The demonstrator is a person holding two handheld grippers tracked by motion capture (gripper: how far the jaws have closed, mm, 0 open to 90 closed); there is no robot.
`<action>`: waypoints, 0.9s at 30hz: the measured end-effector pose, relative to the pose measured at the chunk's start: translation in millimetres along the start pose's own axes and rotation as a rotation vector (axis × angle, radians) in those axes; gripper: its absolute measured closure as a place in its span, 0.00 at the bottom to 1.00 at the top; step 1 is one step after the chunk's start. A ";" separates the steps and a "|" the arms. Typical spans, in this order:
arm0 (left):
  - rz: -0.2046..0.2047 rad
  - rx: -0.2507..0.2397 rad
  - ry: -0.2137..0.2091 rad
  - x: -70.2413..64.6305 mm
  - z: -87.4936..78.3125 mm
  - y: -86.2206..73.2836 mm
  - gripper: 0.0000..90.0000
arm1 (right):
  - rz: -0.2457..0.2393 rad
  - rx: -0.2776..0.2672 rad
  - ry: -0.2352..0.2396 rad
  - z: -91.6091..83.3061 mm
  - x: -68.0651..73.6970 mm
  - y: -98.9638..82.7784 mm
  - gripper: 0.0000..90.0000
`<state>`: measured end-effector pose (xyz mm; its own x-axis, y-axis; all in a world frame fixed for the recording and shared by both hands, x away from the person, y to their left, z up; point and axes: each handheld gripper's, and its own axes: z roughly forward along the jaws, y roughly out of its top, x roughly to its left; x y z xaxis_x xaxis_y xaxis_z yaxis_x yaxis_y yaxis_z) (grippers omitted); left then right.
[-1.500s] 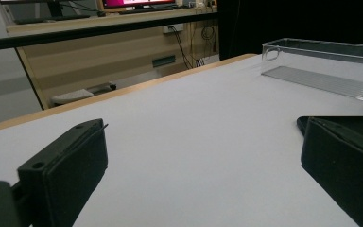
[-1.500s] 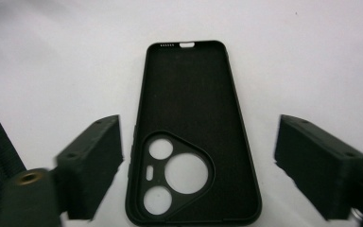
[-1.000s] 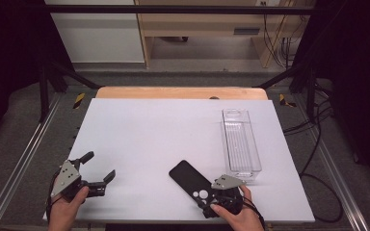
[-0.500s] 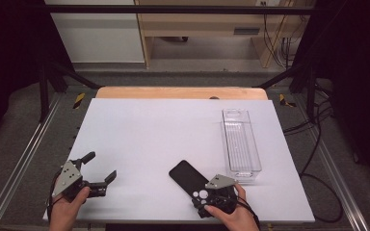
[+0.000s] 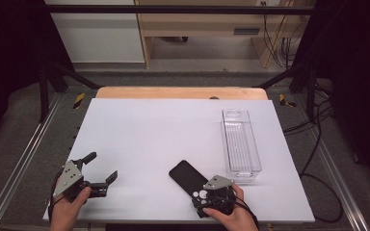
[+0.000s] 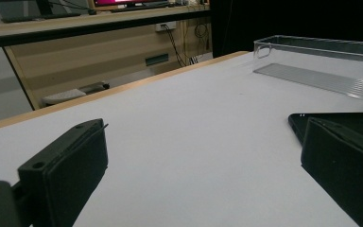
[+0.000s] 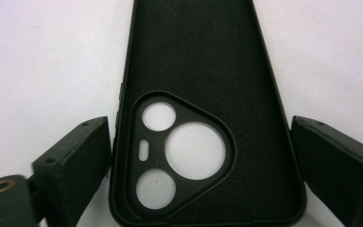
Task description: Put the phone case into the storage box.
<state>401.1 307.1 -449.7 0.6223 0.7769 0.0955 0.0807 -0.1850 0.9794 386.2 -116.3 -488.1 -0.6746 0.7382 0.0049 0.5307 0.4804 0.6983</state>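
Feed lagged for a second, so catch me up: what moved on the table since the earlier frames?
The right gripper slid slightly left and back toward the near edge along the black phone case; its open jaws now straddle the case's camera-cutout end, not gripping. The left gripper, the case and the clear tray stayed put.

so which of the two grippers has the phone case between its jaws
The right gripper: its open jaws sit either side of the black phone case, camera-cutout end nearest. The left gripper is open over bare table, well away from the case.
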 end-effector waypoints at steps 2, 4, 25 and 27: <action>0.002 0.001 -0.002 -0.3 0.2 0.1 0.02 | 0.004 0.008 0.003 -1.4 -1.2 1.2 0.14; 0.003 0.001 -0.003 -0.5 0.3 0.1 0.02 | -0.003 0.018 0.002 -1.5 -2.0 2.4 0.15; 0.054 0.033 -0.019 -5.3 4.2 1.7 0.03 | 0.031 0.066 0.007 -11.4 -1.9 14.6 0.19; 0.061 0.036 -0.027 -7.7 6.6 2.2 0.03 | 0.031 0.065 0.008 -12.0 -2.1 14.9 0.19</action>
<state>401.7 296.8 -449.4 0.6477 0.7471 0.1493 0.0697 -0.2533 0.9649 389.4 -116.4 -469.1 -0.6617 0.7491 0.0318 0.5831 0.4876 0.6498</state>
